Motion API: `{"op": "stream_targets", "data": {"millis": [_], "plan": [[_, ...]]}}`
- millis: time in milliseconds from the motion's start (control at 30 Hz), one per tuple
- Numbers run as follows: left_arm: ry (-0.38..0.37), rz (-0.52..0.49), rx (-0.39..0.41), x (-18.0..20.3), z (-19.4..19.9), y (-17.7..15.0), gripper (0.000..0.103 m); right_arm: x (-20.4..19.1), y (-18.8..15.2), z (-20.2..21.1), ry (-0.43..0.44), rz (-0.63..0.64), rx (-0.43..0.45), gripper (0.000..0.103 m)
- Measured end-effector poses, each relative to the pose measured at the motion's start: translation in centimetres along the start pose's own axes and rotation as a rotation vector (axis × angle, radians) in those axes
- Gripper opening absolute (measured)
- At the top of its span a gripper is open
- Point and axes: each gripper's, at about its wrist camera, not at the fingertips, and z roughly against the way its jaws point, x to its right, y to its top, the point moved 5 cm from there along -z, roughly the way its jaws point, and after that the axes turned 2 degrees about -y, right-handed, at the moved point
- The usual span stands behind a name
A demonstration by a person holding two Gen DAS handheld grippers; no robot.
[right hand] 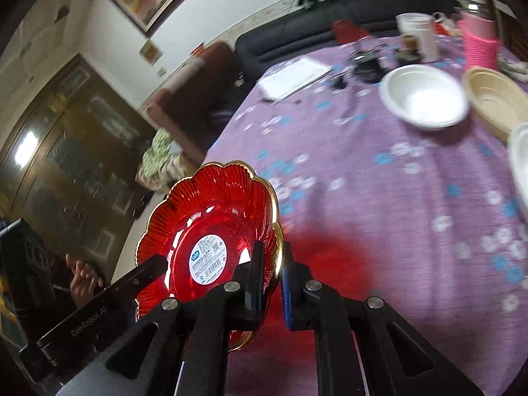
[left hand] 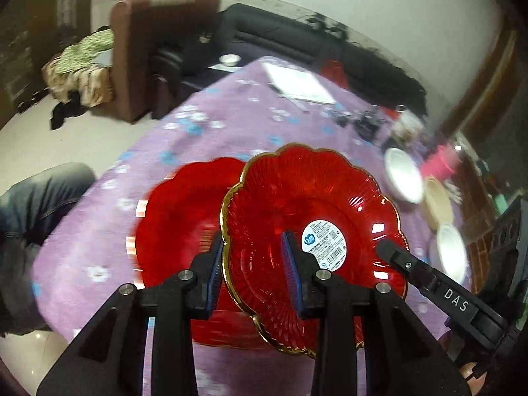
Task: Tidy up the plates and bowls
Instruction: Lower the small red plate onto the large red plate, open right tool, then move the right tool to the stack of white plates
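While both claws clamp the same red plate [left hand: 297, 198] by opposite sides of its gold-edged scalloped rim, the plate hangs clear above the purple flowered tablecloth [left hand: 231, 122], tilted, with its white barcode label [left hand: 325, 242] facing up. The left gripper [left hand: 254, 264] stands narrowly parted, its blue-faced pads set either side of the rim, one under and one inside the dish. The right gripper [right hand: 272, 274] is pinched almost fully closed on the rim on the other side, with one finger inside the dish and the other outside it; in the left wrist view it shows as a black finger lying on the plate's edge.

Directly below the held plate, partly covered by it, lies a second red plate [left hand: 178, 224], blurred. Beyond the held plate, toward the table's far side, stand a white bowl [right hand: 424, 95], a tan bowl [right hand: 495, 99] just beside it, and another white bowl [left hand: 450, 252] nearer. Behind those bowls sit a pink woven basket [right hand: 480, 44] and a white cup [right hand: 417, 31]. A white sheet of paper [right hand: 293, 77] lies far across the cloth from the plate, near a dark sofa [right hand: 313, 29]
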Motion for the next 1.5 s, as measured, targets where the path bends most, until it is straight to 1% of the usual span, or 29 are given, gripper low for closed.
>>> {"op": "stream_targets", "data": {"millis": [100,167,233,333,433,567,600,633,667,700,733,767,867,900,933,1000,1033,1067,1100,1167,1200,1433,1467,1500], "plan": [[0.034,0.02,-0.023,-2.3,-1.1,-0.2,0.031,-2.1,-0.6,-2.5,-0.005,0.036,-0.03,0.009],[0.044,0.029,-0.054,-3.6,-2.1,-0.4,0.031,-3.0,-1.1,-4.2,-0.017,0.055,-0.06,0.009],[0.053,0.037,-0.076,-4.5,-3.2,-0.6,0.031,-3.5,-1.8,-5.3,-0.037,0.074,-0.071,0.009],[0.068,0.035,-0.101,-5.3,-4.3,-0.7,0.031,-4.2,-2.4,-6.7,-0.066,0.097,-0.086,0.009],[0.083,0.024,-0.114,-5.6,-4.8,-0.8,0.031,-4.3,-2.6,-7.6,-0.105,0.11,-0.08,0.01],[0.102,0.016,-0.132,-5.7,-5.2,-0.9,0.031,-4.1,-2.7,-8.5,-0.125,0.127,-0.092,0.011],[0.12,0.013,-0.125,-5.8,-5.1,-0.9,0.031,-4.1,-2.8,-8.7,-0.129,0.132,-0.096,0.012],[0.149,0.005,-0.113,-6.0,-5.0,-0.7,0.031,-4.1,-2.9,-8.8,-0.141,0.142,-0.093,0.015],[0.177,-0.004,-0.101,-6.1,-4.7,-0.6,0.031,-4.1,-2.9,-8.8,-0.162,0.153,-0.083,0.016],[0.185,-0.011,-0.089,-6.2,-4.5,-0.5,0.032,-4.1,-2.9,-8.8,-0.185,0.172,-0.072,0.019],[0.185,-0.01,-0.086,-6.2,-4.2,-0.5,0.032,-4.3,-2.9,-8.6,-0.197,0.202,-0.059,0.027],[0.181,-0.009,-0.086,-6.3,-4.1,-0.4,0.032,-4.5,-2.9,-8.4,-0.204,0.223,-0.049,0.032],[0.201,-0.015,-0.052,-6.3,-3.0,-0.3,0.032,-5.0,-2.6,-6.6,-0.157,0.247,0.005,0.042],[0.208,-0.021,-0.042,-6.1,-2.7,-0.2,0.032,-5.0,-2.4,-5.9,-0.14,0.244,0.028,0.048],[0.202,-0.026,-0.032,-5.9,-2.2,-0.1,0.032,-4.9,-2.1,-5.1,-0.125,0.239,0.059,0.054],[0.162,-0.022,-0.011,-5.2,-1.4,0.0,0.032,-4.5,-1.6,-3.8,-0.112,0.224,0.117,0.058],[0.147,-0.021,-0.005,-4.9,-1.2,0.1,0.032,-4.2,-1.4,-3.3,-0.112,0.218,0.135,0.059],[0.127,-0.026,-0.001,-4.3,-0.9,0.0,0.036,-4.0,-1.3,-3.1,-0.114,0.216,0.14,0.059],[0.112,-0.03,-0.002,-3.8,-0.8,0.0,0.043,-3.8,-1.3,-2.9,-0.114,0.212,0.143,0.059],[0.065,-0.048,0.005,-2.0,-0.4,-0.3,0.047,-3.1,-1.3,-2.6,-0.11,0.195,0.147,0.059],[0.052,-0.065,0.008,-1.0,-0.3,-0.5,0.047,-2.7,-1.4,-2.5,-0.106,0.188,0.149,0.059],[0.023,-0.232,0.004,6.5,-0.2,-2.3,0.047,0.8,-1.0,-0.2,-0.1,0.139,0.187,0.059],[0.021,-0.254,0.001,7.5,-0.3,-2.5,0.049,1.4,-0.9,0.3,-0.107,0.134,0.198,0.059],[0.02,-0.274,0.0,8.6,-0.4,-2.7,0.052,2.1,-0.7,0.8,-0.114,0.13,0.209,0.059]]}}
